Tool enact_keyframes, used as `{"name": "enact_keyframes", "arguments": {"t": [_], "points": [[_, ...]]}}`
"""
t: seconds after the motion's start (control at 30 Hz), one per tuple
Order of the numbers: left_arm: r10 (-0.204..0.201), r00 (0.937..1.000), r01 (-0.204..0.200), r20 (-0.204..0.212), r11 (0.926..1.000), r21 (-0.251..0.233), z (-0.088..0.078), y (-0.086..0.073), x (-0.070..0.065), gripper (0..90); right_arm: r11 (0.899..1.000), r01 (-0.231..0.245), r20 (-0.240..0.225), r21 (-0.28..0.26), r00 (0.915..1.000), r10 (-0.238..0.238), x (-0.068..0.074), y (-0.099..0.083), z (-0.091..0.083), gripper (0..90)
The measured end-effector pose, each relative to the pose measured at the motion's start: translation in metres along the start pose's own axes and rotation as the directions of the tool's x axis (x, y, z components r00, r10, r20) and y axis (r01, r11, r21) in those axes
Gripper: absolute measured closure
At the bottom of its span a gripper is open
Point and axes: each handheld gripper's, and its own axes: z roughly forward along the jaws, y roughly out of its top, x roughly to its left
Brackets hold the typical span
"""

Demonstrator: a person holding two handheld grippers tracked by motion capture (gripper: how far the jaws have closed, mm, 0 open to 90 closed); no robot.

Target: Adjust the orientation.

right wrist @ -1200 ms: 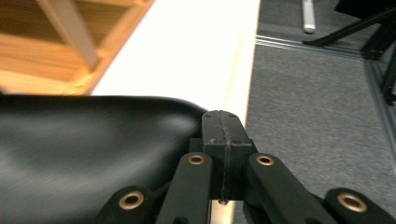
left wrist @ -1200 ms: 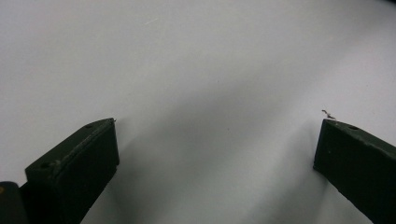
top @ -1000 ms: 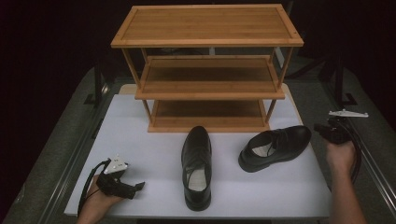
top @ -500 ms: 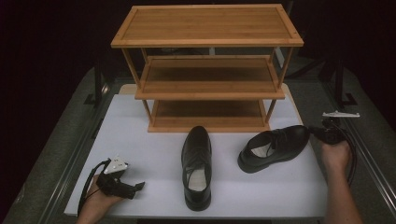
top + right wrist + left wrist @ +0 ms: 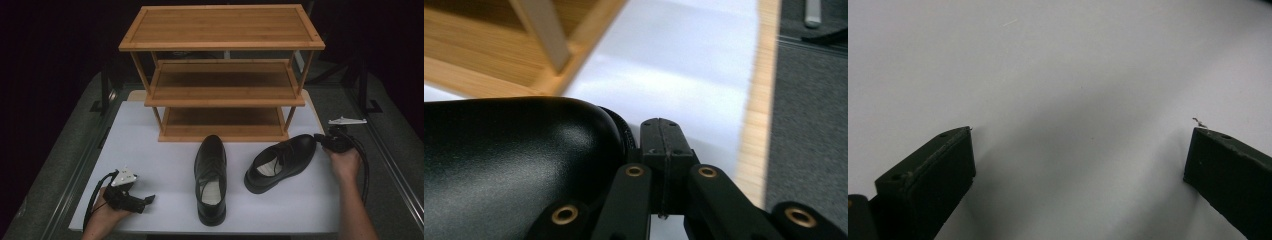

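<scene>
Two black leather shoes lie on the white mat in front of a wooden rack (image 5: 222, 75). One shoe (image 5: 210, 177) points toe-away at the middle. The other shoe (image 5: 280, 160) lies slanted to its right, toe toward the right. My right gripper (image 5: 321, 141) is shut with nothing between its jaws and sits right at that toe. In the right gripper view the shut jaws (image 5: 661, 131) press alongside the glossy toe (image 5: 509, 165). My left gripper (image 5: 149, 199) rests at the front left of the mat, its jaws (image 5: 1083, 135) open over bare white surface.
The three-shelf rack stands at the back of the white mat (image 5: 150, 150), and its lowest shelf (image 5: 484, 55) is near the right gripper. A wooden table edge (image 5: 756, 130) and dark grey surface (image 5: 395, 165) lie to the right. Cables trail from both grippers.
My right hand has moved left and slightly down, up to the slanted shoe's toe. That shoe has slid a little to the left. The left hand has stayed put.
</scene>
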Motion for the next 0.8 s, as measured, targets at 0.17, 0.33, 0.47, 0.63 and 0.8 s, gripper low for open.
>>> {"name": "enact_keyframes", "arguments": {"t": [0.17,0.33,0.47,0.63,0.8], "points": [[0.0,1.0,0.0,0.0,1.0,0.0,0.0,0.0,0.0,0.0,1.0,0.028,-0.032,-0.001,0.9991,-0.028,0.014,0.003,0.006,90.0],[0.0,1.0,0.0,0.0,1.0,0.0,0.0,0.0,0.0,0.0,0.998,0.057,-0.061,-0.004,0.9965,-0.057,0.027,0.004,0.009,90.0],[0.0,1.0,0.0,0.0,1.0,0.0,0.0,0.0,0.0,0.0,0.996,0.085,-0.085,-0.004,0.9927,-0.085,0.038,0.005,0.012,90.0],[0.0,1.0,0.0,0.0,1.0,0.0,0.0,0.0,0.0,0.0,0.994,0.109,-0.108,-0.009,0.9881,-0.109,0.05,0.005,0.014,90.0],[-0.001,1.0,0.001,0.0,1.0,-0.003,0.0,0.0,0.0,0.0,0.996,0.082,-0.085,-0.043,0.9927,-0.086,0.048,0.003,0.004,89.8]]}}
